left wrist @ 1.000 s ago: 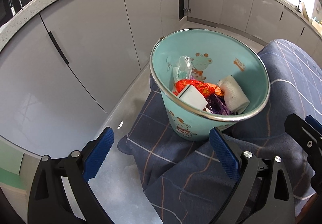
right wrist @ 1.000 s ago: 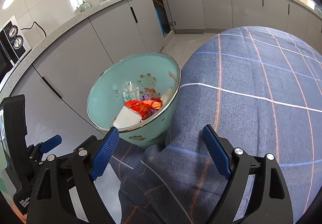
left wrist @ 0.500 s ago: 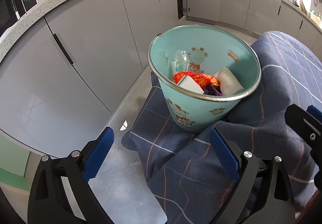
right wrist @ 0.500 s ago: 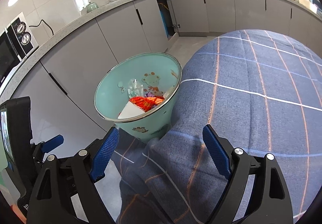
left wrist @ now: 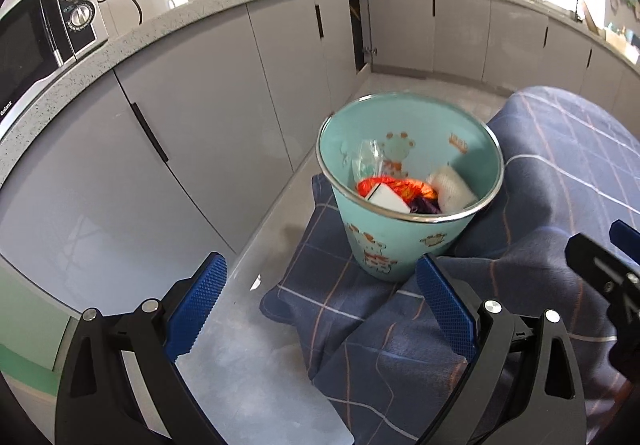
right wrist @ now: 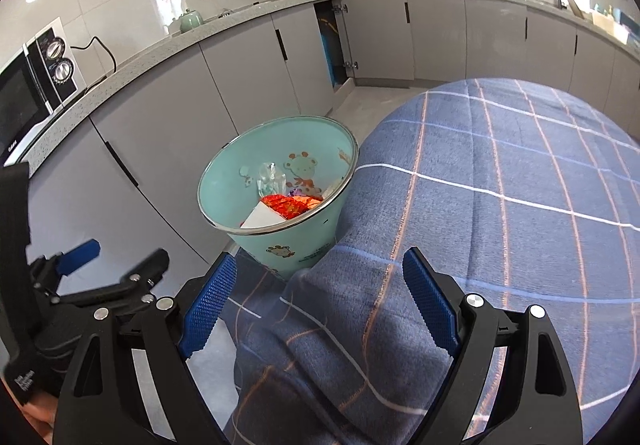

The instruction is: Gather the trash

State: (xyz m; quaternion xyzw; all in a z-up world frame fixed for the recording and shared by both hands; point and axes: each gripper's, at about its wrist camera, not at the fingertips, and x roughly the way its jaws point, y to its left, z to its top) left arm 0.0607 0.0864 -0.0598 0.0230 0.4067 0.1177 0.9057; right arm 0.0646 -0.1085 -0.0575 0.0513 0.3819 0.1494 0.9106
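**Trash sitting in the bin, both tongs hanging empty**

Starting at the left: holding the left tongs (left wrist: 320, 305) wide apart, blue pads gripping nothing, aimed down over bare grey floor (left wrist: 248, 377) and the drooping edge of the blue plaid blanket (left wrist: 560, 165). Just past the fingertips, standing upright on a fold of that blanket: the round mint-green cartoon-printed bin with the metal rim (left wrist: 400, 245). Lying inside it already: a crumpled red-orange foil wrapper (left wrist: 404, 187), a white box (left wrist: 387, 199), a wad of white paper towel (left wrist: 452, 191), a clear plastic wrapper (left wrist: 370, 161) and a purple scrap (left wrist: 426, 205). Moving right: keeping the right tongs (right wrist: 320, 307) equally spread and empty above the blanket-covered tabletop. Showing no loose litter on blanket or floor in either view, so probably finishing up, with at most a last check of unseen areas remaining.
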